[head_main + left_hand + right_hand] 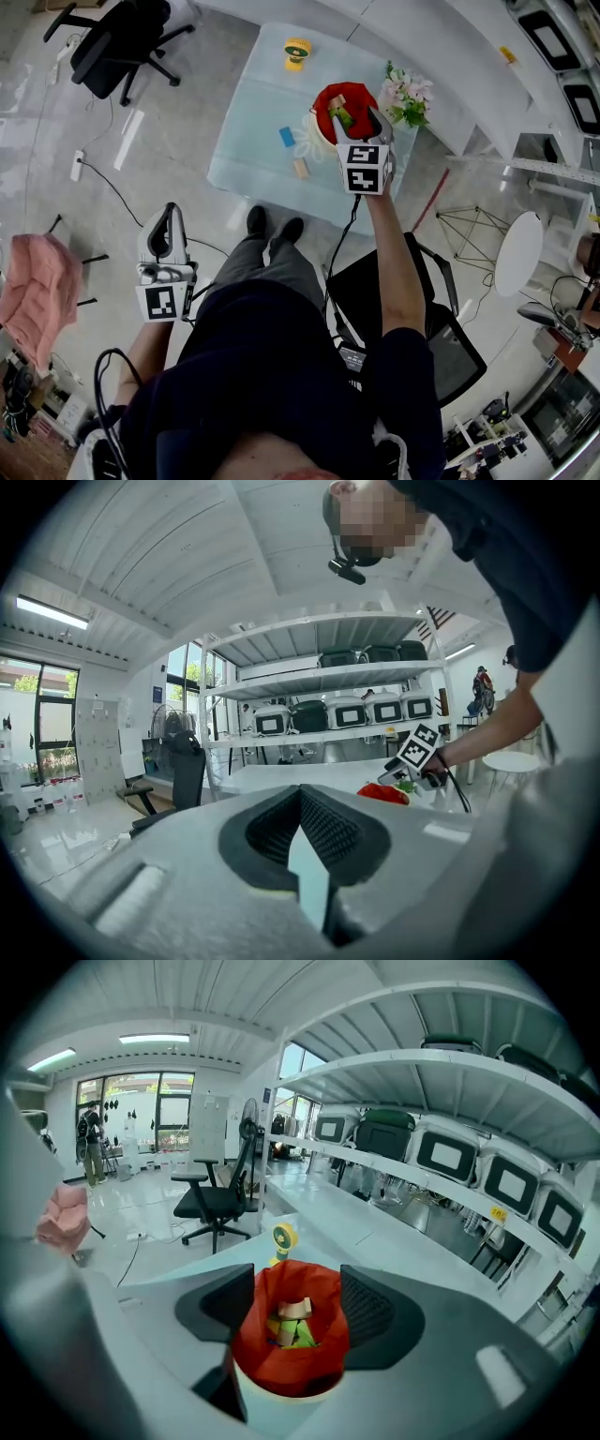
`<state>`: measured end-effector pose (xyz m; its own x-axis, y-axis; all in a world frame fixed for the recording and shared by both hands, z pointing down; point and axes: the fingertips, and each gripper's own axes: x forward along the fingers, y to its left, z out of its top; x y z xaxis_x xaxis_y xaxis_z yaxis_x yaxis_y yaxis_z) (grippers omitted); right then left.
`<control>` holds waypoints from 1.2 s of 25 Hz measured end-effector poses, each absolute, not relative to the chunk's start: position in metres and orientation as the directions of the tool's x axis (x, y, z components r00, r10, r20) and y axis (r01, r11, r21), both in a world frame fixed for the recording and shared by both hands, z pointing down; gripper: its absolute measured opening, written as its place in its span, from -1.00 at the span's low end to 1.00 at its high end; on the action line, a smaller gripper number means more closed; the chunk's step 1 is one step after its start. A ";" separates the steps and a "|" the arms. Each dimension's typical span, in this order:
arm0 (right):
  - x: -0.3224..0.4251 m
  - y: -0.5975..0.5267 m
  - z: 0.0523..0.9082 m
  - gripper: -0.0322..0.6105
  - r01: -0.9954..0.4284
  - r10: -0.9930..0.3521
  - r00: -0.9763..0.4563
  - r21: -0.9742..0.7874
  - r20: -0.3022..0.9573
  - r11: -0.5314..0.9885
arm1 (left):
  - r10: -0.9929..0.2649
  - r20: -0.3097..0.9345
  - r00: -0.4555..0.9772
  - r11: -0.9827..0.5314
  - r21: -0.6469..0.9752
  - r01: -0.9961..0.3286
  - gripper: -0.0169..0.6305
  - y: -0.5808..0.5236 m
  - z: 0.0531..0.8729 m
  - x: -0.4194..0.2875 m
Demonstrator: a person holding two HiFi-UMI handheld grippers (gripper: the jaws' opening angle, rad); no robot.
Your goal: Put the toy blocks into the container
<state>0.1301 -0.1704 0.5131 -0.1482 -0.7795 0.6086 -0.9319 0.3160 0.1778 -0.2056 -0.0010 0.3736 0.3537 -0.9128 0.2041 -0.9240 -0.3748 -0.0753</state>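
A white container lined with a red bag (pixel 328 97) stands on the pale table (pixel 253 122). My right gripper (pixel 356 118) hovers just above its rim, jaws open and empty. In the right gripper view the bag (pixel 281 1363) sits below the open gripper (pixel 298 1309), and tan, green and yellow blocks (pixel 291 1321) lie inside. A blue block (pixel 287 137), a pale teal one (pixel 306 148) and a tan one (pixel 301 169) lie on the table left of the container. My left gripper (pixel 168 225) hangs low beside the person's leg, far from the table, its jaws (pixel 301 799) shut on nothing.
A small yellow fan (pixel 297 53) stands at the table's far side, and a bunch of flowers (pixel 406 94) to the right of the container. A black office chair (pixel 117 47) stands far left, another chair (pixel 441 328) beside the person. Cables run across the floor (pixel 103 173).
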 end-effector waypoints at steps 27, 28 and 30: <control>0.072 -0.082 0.521 0.16 -0.912 -0.813 -0.283 0.121 0.508 0.393 | -0.903 0.234 0.360 -0.390 -0.099 -0.915 -0.93 0.015 0.377 -0.213; 0.070 -0.079 0.524 0.16 -0.910 -0.808 -0.285 0.119 0.515 0.397 | -0.904 0.233 0.359 -0.390 -0.101 -0.915 -0.93 0.016 0.375 -0.214; 0.067 -0.075 0.531 0.16 -0.907 -0.799 -0.288 0.118 0.527 0.405 | -0.905 0.230 0.357 -0.388 -0.102 -0.916 -0.93 0.018 0.374 -0.215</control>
